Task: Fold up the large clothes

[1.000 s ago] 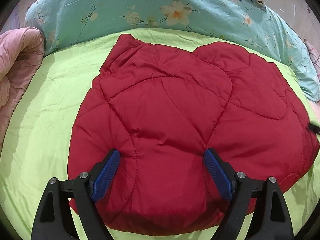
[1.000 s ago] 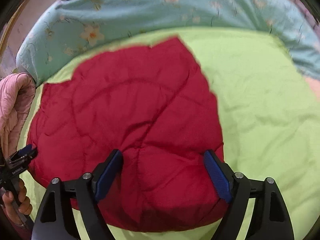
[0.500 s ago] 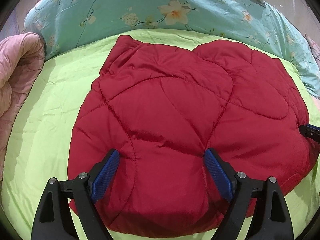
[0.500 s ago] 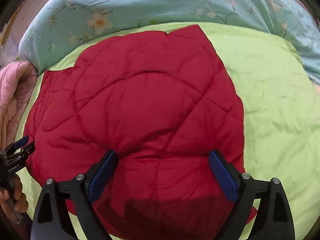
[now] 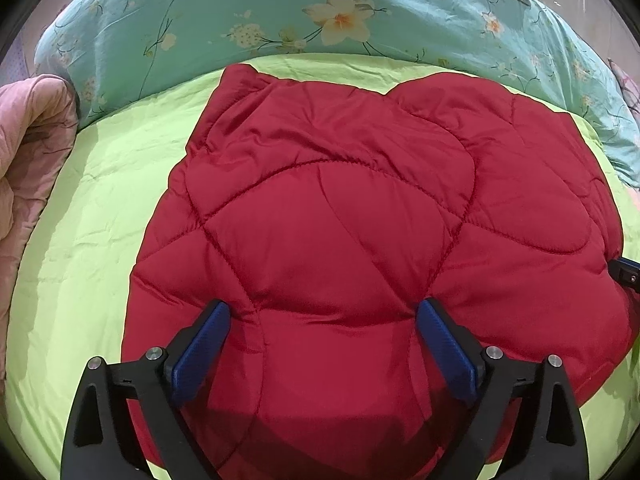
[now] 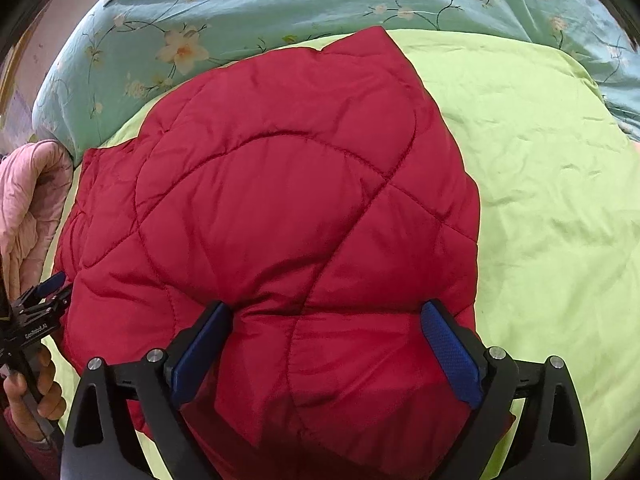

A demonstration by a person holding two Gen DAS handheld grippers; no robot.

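A red quilted puffer garment (image 5: pixel 340 240) lies folded into a rounded bundle on a lime-green bedsheet (image 5: pixel 92 232); it also shows in the right wrist view (image 6: pixel 280 208). My left gripper (image 5: pixel 322 316) is open, its blue pads (image 5: pixel 200 348) pressed against the near edge of the garment on either side of a padded section. My right gripper (image 6: pixel 326 316) is open in the same way, over the garment's near right part. The left gripper also shows at the left edge of the right wrist view (image 6: pixel 40 304), held by a hand. The right gripper's tip shows at the right edge of the left wrist view (image 5: pixel 626 272).
A teal floral duvet (image 5: pixel 280 12) is bunched along the far side of the bed. A pink quilted blanket (image 5: pixel 28 152) lies at the left. Bare green sheet (image 6: pixel 552 200) lies to the right of the garment.
The right gripper has swung from the garment's right side to more squarely over it and moved closer. The left gripper has edged slightly forward. Both stay open.
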